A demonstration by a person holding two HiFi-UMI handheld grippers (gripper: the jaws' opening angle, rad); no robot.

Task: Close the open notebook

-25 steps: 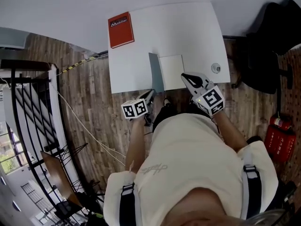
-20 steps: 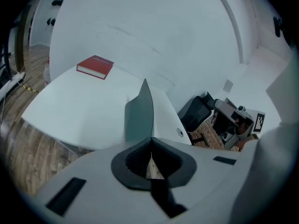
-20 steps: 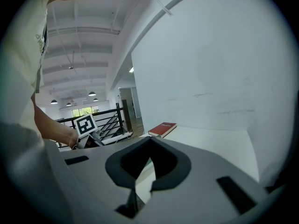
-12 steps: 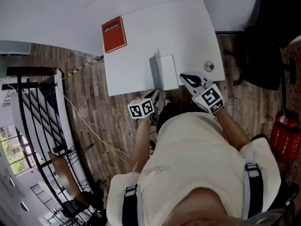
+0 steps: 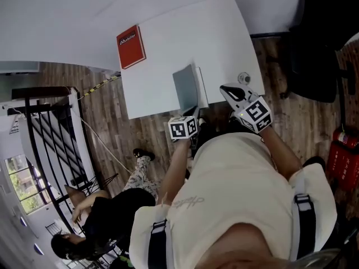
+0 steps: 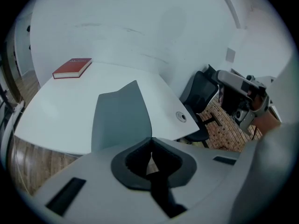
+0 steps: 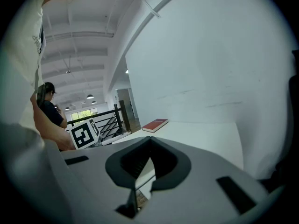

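Since a second ago the notebook [image 5: 188,89] has gone from standing open, its grey cover [image 6: 120,118] upright, to nearly shut. The cover now leans over the white pages [image 5: 201,86] (only a strip of them shows along its right side), and the left gripper [image 5: 194,115] has travelled rightward with it. A second person [image 5: 106,217] in dark clothes has also come into the lower left of the head view, on the wood floor [image 5: 112,122] beside a black railing [image 5: 45,133].

On the white tabletop [image 5: 219,32], a red book [image 5: 130,46] lies at the far left corner, well apart from the notebook. The notebook sits at the near edge, about the middle. The left gripper's jaws are pressed together on the cover's near corner, holding it tilted and slightly bowed above the tabletop.

Just right of the notebook, the right gripper [image 5: 226,89] hangs over the near edge of the tabletop without touching the notebook. Its jaws are together with nothing between them (only a thin slit of light shows). Past it, a small round fitting [image 5: 243,78] is set into the tabletop near the right edge. A black chair [image 5: 331,32] stands to the right of the tabletop, and a red fire extinguisher [image 5: 349,161] shows at the far right edge of the head view.
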